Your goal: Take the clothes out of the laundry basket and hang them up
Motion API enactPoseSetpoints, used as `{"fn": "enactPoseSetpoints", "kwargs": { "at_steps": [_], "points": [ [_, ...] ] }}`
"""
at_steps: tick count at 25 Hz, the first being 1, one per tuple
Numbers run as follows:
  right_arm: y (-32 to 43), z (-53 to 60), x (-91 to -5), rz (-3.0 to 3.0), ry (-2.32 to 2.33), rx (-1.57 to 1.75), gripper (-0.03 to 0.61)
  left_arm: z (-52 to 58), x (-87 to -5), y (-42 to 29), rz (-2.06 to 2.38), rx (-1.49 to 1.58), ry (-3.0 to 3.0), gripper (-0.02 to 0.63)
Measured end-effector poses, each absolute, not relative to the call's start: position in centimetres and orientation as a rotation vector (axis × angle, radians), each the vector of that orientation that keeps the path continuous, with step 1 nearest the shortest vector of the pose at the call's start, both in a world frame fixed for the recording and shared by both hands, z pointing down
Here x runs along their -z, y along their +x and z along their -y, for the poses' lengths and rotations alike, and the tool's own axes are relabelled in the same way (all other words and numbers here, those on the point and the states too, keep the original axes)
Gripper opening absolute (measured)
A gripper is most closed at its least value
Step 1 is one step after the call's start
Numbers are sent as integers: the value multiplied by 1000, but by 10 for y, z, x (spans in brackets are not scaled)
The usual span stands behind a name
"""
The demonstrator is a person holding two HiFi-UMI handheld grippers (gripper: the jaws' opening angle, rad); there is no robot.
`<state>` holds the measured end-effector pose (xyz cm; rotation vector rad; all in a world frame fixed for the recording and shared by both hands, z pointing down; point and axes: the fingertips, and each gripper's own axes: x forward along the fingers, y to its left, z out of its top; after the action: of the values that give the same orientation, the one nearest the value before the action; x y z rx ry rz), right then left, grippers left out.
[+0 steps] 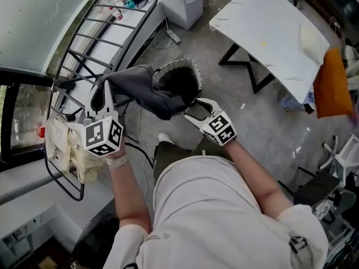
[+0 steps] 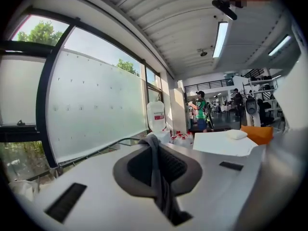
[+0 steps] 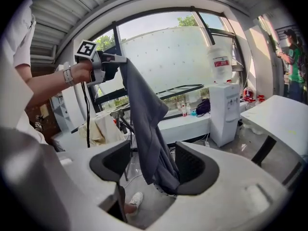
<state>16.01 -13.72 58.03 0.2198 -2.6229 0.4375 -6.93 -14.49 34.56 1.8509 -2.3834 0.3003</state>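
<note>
1. Concrete floor, centre: laundry basket (image 1: 196, 74), contents unclear; cream cloth (image 1: 67, 144) already on drying rack (image 1: 106, 38), upper left.
2. Left gripper (image 1: 102, 91) has its jaws pressed together, pinching grey garment (image 1: 146, 94) above the basket.
3. Right gripper (image 1: 195, 110) spread, garment's tail between its jaws; hanging remains.

The person holds both arms out in front. The left gripper (image 1: 102, 88) points almost level, held up high by a bare arm with a band (image 1: 116, 160) on the wrist. Its jaws are pressed together on a thin fold of the dark cloth (image 1: 148, 94). The right gripper (image 1: 194, 110) sits lower and tips down a little. Its jaws stand wide apart, and the cloth hangs loose between them.
</note>
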Motion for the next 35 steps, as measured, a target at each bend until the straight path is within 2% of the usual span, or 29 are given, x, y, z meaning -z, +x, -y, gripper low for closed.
{"fn": "enactPoseSetpoints", "kwargs": {
  "at_steps": [8,11,14,21,23,26,31,35],
  "points": [
    [94,128,-588,2630,159,-433,281,142,-258,-85,2537,-211,1963,8],
    [60,130,-594,2618,190,-425,330,137,-233,-97,2577,-182,1995,8],
    [25,133,-598,2608,209,-432,348,127,-216,-109,2611,-138,2014,8],
    [-54,117,-619,2545,136,-405,345,102,-199,-135,2622,-62,2039,8],
    [-69,107,-623,2513,89,-395,267,91,-198,-145,2636,-43,2027,8],
    [-79,98,-625,2482,46,-346,13,71,-196,-166,2685,-22,1976,8],
    [-62,146,-592,2577,296,-428,9,29,-205,-210,2793,11,1820,8],
    [-38,208,-529,2704,542,-491,9,-1,-224,-236,2846,11,1681,8]
  ]
}}
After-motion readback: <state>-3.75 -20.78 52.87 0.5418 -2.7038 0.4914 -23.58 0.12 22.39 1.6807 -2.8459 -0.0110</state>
